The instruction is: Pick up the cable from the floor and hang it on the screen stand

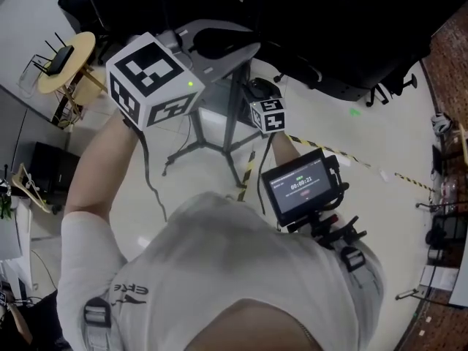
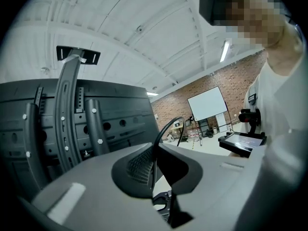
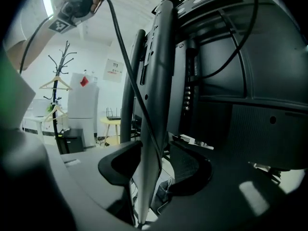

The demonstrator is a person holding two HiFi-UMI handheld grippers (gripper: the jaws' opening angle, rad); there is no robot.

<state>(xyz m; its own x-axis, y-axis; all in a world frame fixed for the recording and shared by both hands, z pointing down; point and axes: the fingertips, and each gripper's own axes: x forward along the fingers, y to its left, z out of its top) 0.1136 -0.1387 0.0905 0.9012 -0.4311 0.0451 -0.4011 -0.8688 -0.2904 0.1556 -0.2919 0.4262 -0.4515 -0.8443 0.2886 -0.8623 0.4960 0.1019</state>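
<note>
Left claw (image 2: 155, 163) pinches cable (image 2: 166, 127); chest monitor (image 1: 300, 186) shows timer (digits unclear).

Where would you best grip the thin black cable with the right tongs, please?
Probably on the thin black cable's slanting stretch below the shut left tongs, coming from the side. It hangs free there; lower down it lies along the grey stand post, which the open right tongs straddle too.

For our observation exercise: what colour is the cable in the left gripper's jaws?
Black; the cable shows best in the left gripper view.
</note>
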